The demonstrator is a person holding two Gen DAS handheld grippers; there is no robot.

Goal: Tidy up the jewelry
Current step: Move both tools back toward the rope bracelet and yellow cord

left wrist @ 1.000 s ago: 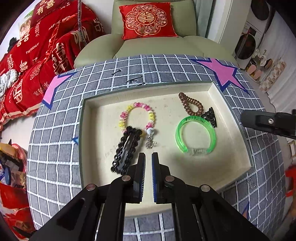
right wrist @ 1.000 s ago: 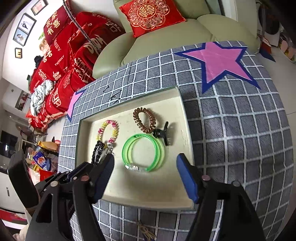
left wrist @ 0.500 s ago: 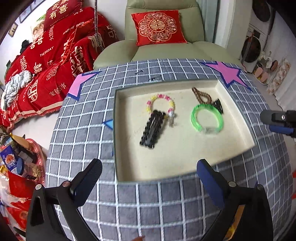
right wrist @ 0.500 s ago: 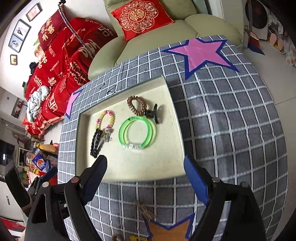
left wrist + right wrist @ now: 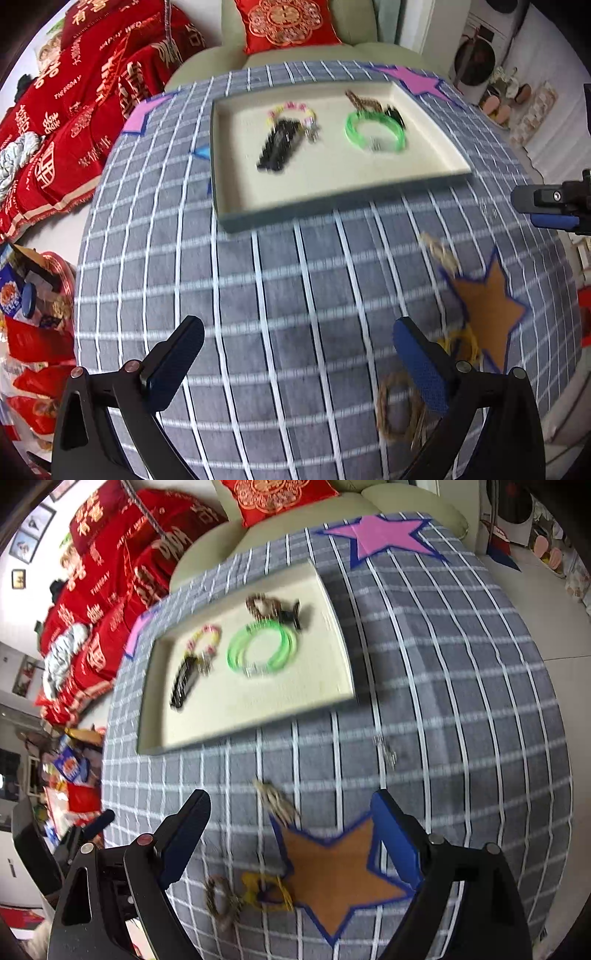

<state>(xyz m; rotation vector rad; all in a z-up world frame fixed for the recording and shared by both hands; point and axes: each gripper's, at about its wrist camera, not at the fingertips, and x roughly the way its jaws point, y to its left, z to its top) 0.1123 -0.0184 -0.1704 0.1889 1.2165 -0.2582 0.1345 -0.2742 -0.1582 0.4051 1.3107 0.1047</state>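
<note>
A cream tray on the grey checked cloth holds a green bangle, a black hair clip, a pink-yellow bead bracelet, a brown coil tie and a small black claw clip. Loose on the cloth lie a brown ring, a yellow tie, a tan piece and a small silver piece. My left gripper and right gripper are open and empty, near the table's front.
An orange star and a pink star are patches on the cloth. A sofa with a red cushion stands behind the table. Red blankets lie at the left. The right gripper also shows in the left wrist view.
My left gripper has opened and drawn back from the tray, leaving the black hair clip in it. My right gripper has also drawn back toward the front of the table. Both views are blurred by motion.
</note>
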